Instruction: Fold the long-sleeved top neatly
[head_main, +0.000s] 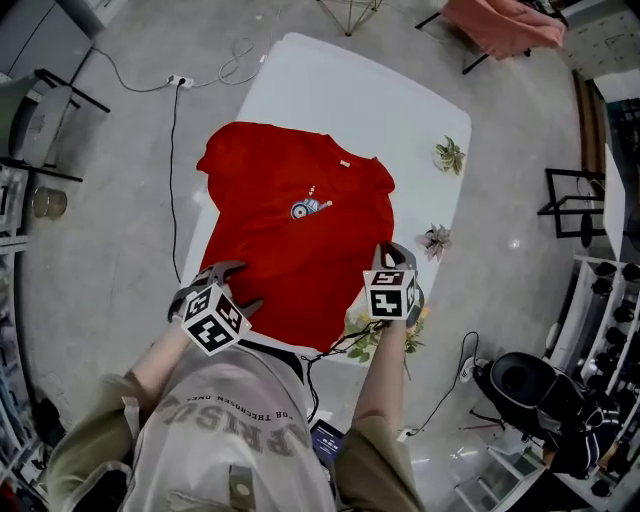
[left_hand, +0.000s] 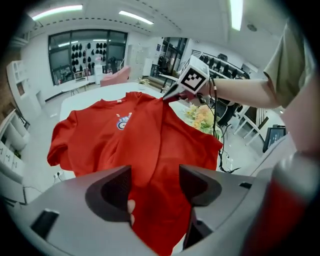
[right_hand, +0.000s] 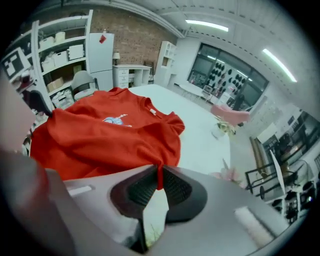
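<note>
A red long-sleeved top with a small print on its chest lies spread on the white table, sleeves tucked in, collar at the far end. My right gripper stands at the top's near right edge, shut on a thin fold of red cloth. In the left gripper view the right gripper lifts that edge slightly. My left gripper hovers over the near left hem, jaws apart. Red fabric shows between its pads without being pressed.
Small plant decorations sit on the table's right side, and a flower bunch lies at the near edge by my right gripper. A cable runs over the floor at left. A black stool stands at right.
</note>
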